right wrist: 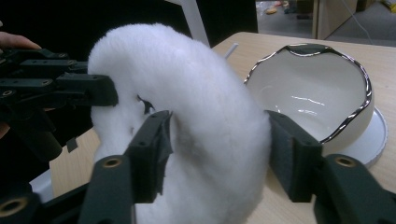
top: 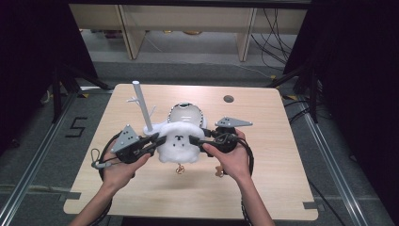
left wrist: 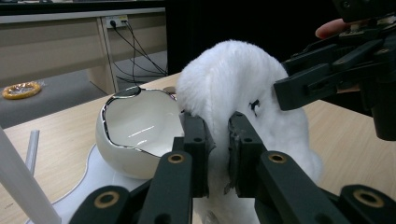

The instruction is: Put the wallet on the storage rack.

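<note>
Plush (top: 178, 141), white & fluffy w/ a small black face, is held up between both grippers over the table (top: 277, 188) centre, just in front of the bowl (top: 185, 113). Left gripper (top: 157, 141) has its jaws nearly together, pinching a thin fold of fur on the plush's left side; in the left gripper view the fur is squeezed in the narrow gap betw. the jaws (left wrist: 217, 140). Right gripper (top: 196, 140) has its jaws set wide apart w/ the plush's other side betw. them; in the right gripper view both jaws press into the fur (right wrist: 219, 135), so it's clamped on the plush too. Bowl is an egg-shaped white shell w/ a jagged dark-edged rim, open side up and tilted toward the person; inside is glossy, w/ nothing in it where the inside shows (right wrist: 308, 88). It sits on a white base (left wrist: 93, 177) that also carries a white branched stand (top: 142, 106), upright, to the bowl's left. A small gold thing (top: 179, 169) hangs under the plush, a small brown thing (top: 219, 170) lies on the table by the right hand (top: 234, 157); can't tell what either is. Left hand (top: 117, 167) grips its tool at the table's near left.
</note>
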Motion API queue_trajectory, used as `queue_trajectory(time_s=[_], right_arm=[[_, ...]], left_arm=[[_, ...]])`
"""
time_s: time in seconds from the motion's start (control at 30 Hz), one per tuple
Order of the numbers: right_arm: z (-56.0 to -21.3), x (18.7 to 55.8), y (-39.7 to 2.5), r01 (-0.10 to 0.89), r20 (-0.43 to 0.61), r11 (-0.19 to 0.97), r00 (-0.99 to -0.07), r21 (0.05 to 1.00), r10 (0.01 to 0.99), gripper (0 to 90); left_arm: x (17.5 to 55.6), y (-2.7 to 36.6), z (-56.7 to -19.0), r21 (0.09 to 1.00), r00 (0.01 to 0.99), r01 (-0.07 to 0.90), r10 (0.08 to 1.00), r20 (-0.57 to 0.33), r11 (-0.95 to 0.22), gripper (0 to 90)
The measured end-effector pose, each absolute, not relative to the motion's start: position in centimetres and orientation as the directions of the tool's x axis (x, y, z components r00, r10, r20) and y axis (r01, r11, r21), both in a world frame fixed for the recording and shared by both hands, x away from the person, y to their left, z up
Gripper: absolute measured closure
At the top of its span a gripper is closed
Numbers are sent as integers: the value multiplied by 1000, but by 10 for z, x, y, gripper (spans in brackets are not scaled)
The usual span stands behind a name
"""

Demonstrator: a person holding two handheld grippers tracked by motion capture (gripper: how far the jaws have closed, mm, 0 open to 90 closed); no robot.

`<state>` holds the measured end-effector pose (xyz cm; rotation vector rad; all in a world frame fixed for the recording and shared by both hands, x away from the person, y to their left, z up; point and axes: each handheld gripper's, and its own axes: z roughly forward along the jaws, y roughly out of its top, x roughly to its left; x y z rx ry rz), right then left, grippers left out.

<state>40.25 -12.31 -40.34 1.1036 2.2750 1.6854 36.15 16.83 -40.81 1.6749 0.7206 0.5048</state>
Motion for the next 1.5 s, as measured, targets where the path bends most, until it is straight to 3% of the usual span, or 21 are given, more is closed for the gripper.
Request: queue_trajectory(time_s=[0.1,0.3,0.37,0.47,0.63,0.87,1.5], right_arm=[[-402,401,-124,459,286,146,-740,876,608,662],[-400,398,-125,396,235,143,-758,907,608,755],[-399,396,-125,419,255,132,-742,898,620,759],[-398,397,-126,364,213,129,-758,922,616,768],[-392,394,-128,312,169,125,-760,942,628,775],[-388,398,-133,290,158,105,-752,951,640,776],[-378,401,-142,295,177,64,-719,953,672,773]], left_arm=[[363,169,-408,974,716,184,697,-43,-129,790],[364,169,-408,978,714,170,699,-36,-123,768],[365,169,-408,979,719,166,694,-37,-120,761],[367,171,-407,981,719,166,693,-48,-105,729],[370,179,-410,983,726,172,683,-79,-69,505],[358,198,-426,982,696,180,713,-84,-61,382],[338,255,-495,971,488,238,868,-98,-25,330]])
